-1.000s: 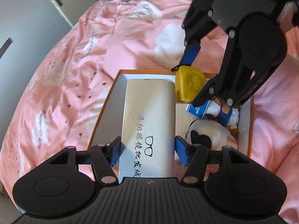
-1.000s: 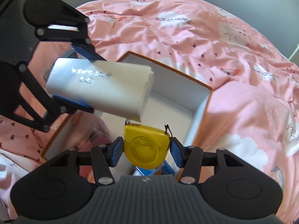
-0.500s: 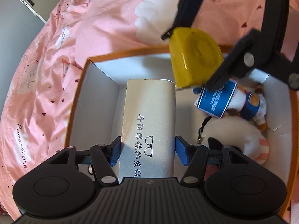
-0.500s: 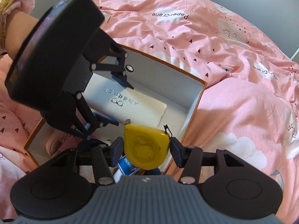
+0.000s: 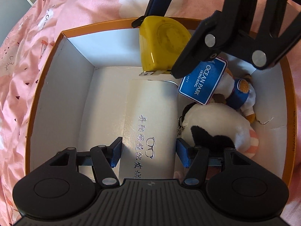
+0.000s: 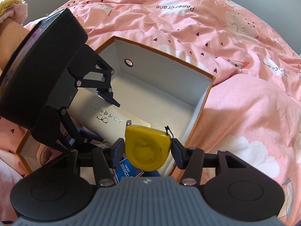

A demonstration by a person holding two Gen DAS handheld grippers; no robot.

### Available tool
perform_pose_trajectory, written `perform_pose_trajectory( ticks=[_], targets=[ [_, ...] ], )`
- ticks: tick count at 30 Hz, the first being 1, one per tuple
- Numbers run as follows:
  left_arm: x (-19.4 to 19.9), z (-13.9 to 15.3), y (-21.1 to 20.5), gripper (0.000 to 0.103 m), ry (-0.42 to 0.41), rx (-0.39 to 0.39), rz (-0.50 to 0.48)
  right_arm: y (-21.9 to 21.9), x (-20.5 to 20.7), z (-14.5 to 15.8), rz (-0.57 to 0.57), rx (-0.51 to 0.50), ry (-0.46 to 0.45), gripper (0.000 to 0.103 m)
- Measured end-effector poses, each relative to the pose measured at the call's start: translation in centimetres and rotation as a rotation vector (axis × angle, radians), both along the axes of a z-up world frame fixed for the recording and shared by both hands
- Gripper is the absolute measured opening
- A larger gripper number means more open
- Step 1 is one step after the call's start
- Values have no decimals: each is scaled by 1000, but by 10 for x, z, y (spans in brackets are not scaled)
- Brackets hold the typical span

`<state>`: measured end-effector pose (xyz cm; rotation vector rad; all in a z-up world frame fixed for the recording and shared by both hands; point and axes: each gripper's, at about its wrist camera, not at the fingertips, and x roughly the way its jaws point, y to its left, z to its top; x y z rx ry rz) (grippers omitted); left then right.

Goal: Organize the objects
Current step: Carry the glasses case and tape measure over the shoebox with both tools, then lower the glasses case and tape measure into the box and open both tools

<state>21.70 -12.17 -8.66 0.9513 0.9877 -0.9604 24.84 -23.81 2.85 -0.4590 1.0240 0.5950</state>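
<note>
Left tongs (image 5: 148, 150) I keep clamped on the white glasses case (image 5: 150, 116), low inside the orange box (image 5: 47, 86) on the pink bed (image 6: 235, 98). Right tongs (image 6: 147, 148) grip the yellow tape measure (image 6: 147, 146) over the box, above the plush toys (image 5: 216, 120).

The box (image 5: 47, 86) floor lies bare left of the glasses case (image 5: 150, 113). Plush toys (image 5: 216, 124) crowd its right side. The tape measure (image 5: 161, 43) hangs over the far end.
</note>
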Motion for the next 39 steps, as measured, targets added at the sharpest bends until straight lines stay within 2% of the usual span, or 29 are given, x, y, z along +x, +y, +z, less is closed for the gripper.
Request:
perform_pose_trajectory(
  ticks=[3,9,12,20,22,23,24,27,29,31,33,39],
  targets=[
    [0,-4,-1,69,0,13,-13,7,2,-4,42,-27,0,56],
    [7,-7,-4,70,51,46,-36,17,10,-11,143,-101,-10,56],
    [8,-8,-3,73,73,55,-41,20,13,-14,186,-144,-14,56],
    [16,-4,5,80,152,33,-4,22,25,-20,194,-206,-17,56],
    [19,-3,8,74,167,21,22,23,25,-20,194,-202,-20,56],
    [23,-1,11,68,194,-4,47,24,25,-20,198,-201,-23,56],
    [27,2,14,66,219,-34,82,24,26,-20,202,-201,-28,56],
    [41,9,22,66,242,-118,200,27,27,-19,202,-206,-40,56],
    [46,10,23,66,237,-140,247,29,29,-19,204,-212,-47,56],
    [47,8,21,64,240,-145,258,30,29,-20,211,-217,-52,56],
    [46,3,18,56,246,-130,260,31,28,-21,230,-225,-61,56],
    [42,1,18,45,303,-130,256,35,27,-26,347,-261,-88,56]
  ],
)
